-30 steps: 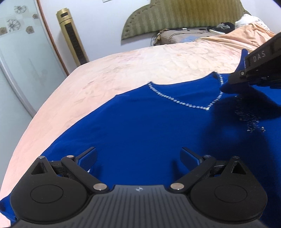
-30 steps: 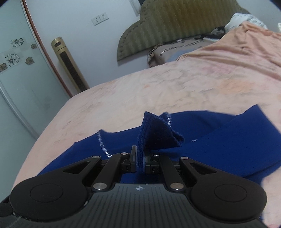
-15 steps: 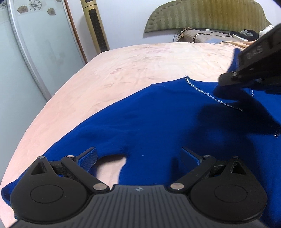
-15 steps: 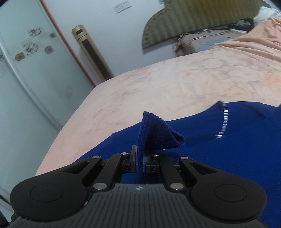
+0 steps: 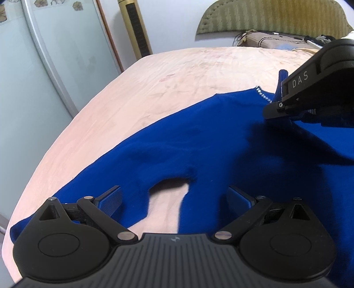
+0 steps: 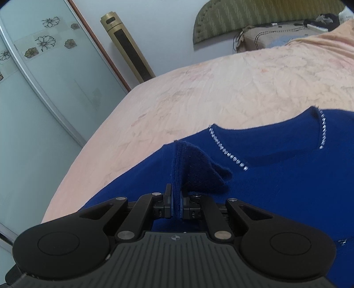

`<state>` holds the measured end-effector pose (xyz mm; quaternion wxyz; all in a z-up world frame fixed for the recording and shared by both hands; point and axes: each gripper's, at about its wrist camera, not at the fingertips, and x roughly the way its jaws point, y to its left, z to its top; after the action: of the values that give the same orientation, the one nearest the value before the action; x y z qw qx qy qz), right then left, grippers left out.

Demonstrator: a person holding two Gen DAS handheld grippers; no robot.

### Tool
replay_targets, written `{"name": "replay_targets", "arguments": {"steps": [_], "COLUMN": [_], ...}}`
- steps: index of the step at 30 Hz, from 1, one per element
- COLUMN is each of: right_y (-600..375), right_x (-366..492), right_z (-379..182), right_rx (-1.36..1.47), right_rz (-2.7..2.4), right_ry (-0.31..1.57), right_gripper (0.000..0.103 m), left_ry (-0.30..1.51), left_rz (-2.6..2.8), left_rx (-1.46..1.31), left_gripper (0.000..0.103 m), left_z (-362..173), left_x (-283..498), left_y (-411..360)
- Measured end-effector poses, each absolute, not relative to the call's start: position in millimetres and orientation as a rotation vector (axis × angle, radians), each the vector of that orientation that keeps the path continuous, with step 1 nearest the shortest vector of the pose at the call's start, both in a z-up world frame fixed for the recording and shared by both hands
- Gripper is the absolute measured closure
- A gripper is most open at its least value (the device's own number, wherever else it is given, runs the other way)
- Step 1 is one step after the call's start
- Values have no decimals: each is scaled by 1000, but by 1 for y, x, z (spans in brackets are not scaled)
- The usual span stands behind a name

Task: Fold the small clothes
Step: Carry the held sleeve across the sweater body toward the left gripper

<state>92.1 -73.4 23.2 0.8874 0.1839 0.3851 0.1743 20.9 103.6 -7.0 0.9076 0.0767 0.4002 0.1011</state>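
Observation:
A royal-blue knit top point(image 5: 199, 141) with a rhinestone-trimmed neckline point(image 6: 227, 152) lies spread on the peach bedsheet point(image 5: 188, 73). My left gripper point(image 5: 174, 199) is open and empty, low over the top's near edge where a gap between sleeve and body shows the sheet. My right gripper point(image 6: 176, 203) is shut on a pinched fold of the top's edge point(image 6: 197, 170) and holds it just above the cloth. It shows in the left wrist view point(image 5: 309, 88) at the far right, near the neckline.
The bed's left edge curves along a frosted sliding door with flower decals point(image 6: 44, 73). A gold tower fan point(image 5: 135, 28) stands by the wall. A green headboard point(image 5: 272, 20) and a pillow point(image 6: 276, 37) lie at the far end.
My right gripper has carried the pinched fold leftward across the top, toward the neckline. My left gripper has pulled back to the near edge, so the gap at the sleeve now shows.

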Motion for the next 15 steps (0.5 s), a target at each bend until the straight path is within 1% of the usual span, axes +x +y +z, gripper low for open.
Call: {"name": "replay_targets", "arguments": {"steps": [4, 6, 7, 8, 9, 10, 15], "right_y": [-66, -61, -59, -57, -57, -60, -78], "right_x": [96, 99, 101, 103, 103, 102, 89], "right_z": [13, 7, 4, 0, -3, -3, 15], "right_rx": [418, 428, 427, 429, 444, 474, 555], "right_rz": [390, 414, 430, 445, 461, 482, 543], "right_ry": [837, 854, 867, 886, 907, 917, 823], "right_gripper": [93, 91, 84, 81, 71, 64, 65], "left_ry": [831, 834, 836, 837, 835, 832, 843], "left_rz": [226, 230, 232, 233, 234, 236, 259], "left_rx": [149, 144, 145, 147, 151, 154, 130], "left_gripper": [2, 2, 2, 2, 2, 2, 2], "left_z": [-7, -7, -7, -6, -6, -5, -4], "left_x": [18, 17, 15, 15, 13, 12, 8], "left_y": [110, 113, 114, 115, 116, 118, 128]}}
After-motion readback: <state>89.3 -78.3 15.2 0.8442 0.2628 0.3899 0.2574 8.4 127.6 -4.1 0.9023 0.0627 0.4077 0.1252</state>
